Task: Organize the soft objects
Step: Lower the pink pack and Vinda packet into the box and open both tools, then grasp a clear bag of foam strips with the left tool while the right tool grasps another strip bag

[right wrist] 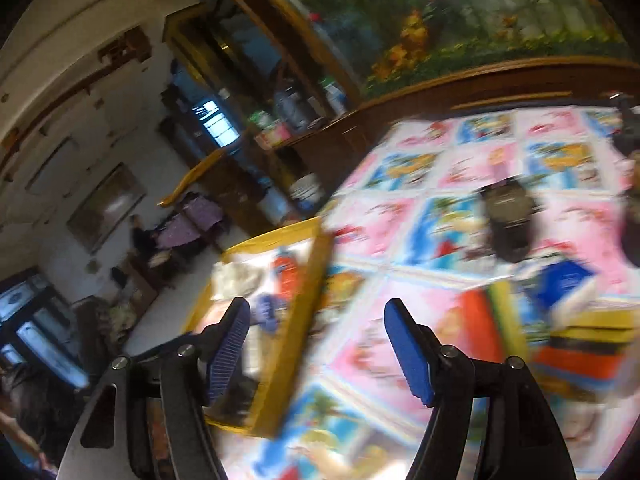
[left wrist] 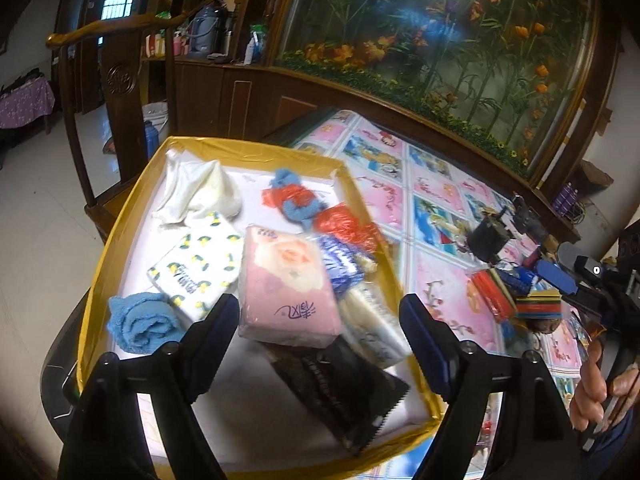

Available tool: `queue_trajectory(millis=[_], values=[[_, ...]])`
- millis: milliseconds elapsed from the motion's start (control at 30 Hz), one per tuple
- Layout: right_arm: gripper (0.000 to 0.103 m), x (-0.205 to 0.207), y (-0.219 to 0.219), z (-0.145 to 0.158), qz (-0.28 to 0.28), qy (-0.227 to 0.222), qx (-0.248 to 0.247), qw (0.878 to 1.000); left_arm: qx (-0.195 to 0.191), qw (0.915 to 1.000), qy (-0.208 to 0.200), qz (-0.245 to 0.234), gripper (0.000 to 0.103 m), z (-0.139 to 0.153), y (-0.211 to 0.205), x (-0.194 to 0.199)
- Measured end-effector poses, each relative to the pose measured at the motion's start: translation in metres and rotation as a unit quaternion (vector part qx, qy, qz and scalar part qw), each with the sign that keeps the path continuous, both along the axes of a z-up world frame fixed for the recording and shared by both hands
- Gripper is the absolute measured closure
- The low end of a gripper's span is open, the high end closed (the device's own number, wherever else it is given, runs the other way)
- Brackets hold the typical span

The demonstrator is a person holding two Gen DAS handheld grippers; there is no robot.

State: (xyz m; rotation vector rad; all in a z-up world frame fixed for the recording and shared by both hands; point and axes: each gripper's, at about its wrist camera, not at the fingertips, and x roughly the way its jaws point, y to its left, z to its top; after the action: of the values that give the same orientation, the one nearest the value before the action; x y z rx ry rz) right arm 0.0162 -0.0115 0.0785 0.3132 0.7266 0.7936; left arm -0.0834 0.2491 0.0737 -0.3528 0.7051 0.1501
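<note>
The left gripper (left wrist: 320,316) has its jaws spread wide apart, the blue-padded fingers (left wrist: 424,332) gripping nothing, and it is angled downward. The right gripper (right wrist: 318,344) is likewise spread wide, its ribbed blue pads (right wrist: 408,354) bare and holding nothing; its own view is heavily motion-blurred. In the left wrist view the right gripper (left wrist: 560,274) appears at the right edge, its blue-padded finger pointing leftward, and whether the jaws are parted cannot be judged from that angle. The person's right hand (left wrist: 592,384) is wrapped around that gripper's handle, fingers curled on the trigger.
</note>
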Motion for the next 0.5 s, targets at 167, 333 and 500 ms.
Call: queue_trajectory(millis=[167,333,500], values=[[0.019,0.015,-0.075,-0.009,-0.127,-0.008,-0.060,0.990,0.005,0.9994,0.003,-0.033,0.020,0.002,-0.030,0.007],[0.019,0.041,-0.119,-0.036,-0.191,0.028,-0.087,0.977,0.014,0.9977,0.006,-0.066,0.020,0.002,-0.060,0.014],[0.021,0.034,-0.096,-0.039,-0.102,0.028,-0.097,0.990,0.013,0.9949,0.013,-0.099,0.020,0.004,-0.082,0.021]])
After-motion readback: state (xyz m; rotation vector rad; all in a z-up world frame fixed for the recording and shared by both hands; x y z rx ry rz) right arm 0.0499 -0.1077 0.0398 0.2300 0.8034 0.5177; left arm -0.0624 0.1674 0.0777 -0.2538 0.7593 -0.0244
